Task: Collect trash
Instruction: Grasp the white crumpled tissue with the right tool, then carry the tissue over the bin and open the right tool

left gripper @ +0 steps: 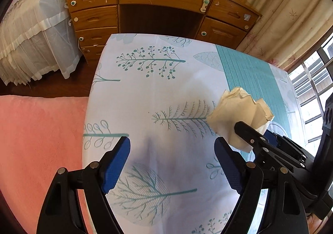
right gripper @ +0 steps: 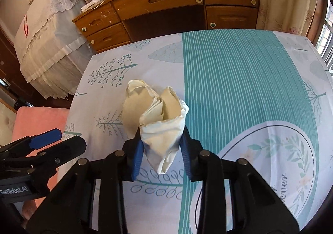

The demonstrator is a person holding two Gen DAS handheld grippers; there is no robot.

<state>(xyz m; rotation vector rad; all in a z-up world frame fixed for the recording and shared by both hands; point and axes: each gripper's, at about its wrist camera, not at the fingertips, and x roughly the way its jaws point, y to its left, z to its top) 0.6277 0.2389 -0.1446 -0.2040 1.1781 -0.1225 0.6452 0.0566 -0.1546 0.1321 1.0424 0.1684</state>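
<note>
Right gripper (right gripper: 162, 150) clamped on the tissue (right gripper: 158, 117), raised just above the tablecloth (right gripper: 239, 88). Left gripper (left gripper: 172, 163) gaping, empty, beside the tissue. Keep the squeeze firm, lift straight, avoid snagging the tablecloth.

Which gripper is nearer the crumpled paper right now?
Right. The right gripper is clamped on the crumpled paper; the left gripper hangs open beside it, not touching.
</note>
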